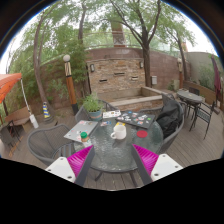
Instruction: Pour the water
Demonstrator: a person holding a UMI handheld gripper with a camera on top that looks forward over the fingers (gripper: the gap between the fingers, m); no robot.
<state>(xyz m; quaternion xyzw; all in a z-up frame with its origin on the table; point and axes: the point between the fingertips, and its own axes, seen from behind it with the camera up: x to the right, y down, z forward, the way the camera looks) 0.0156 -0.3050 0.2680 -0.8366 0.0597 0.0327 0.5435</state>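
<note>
jar between gripper fingers | table beyond | chairs right
</note>
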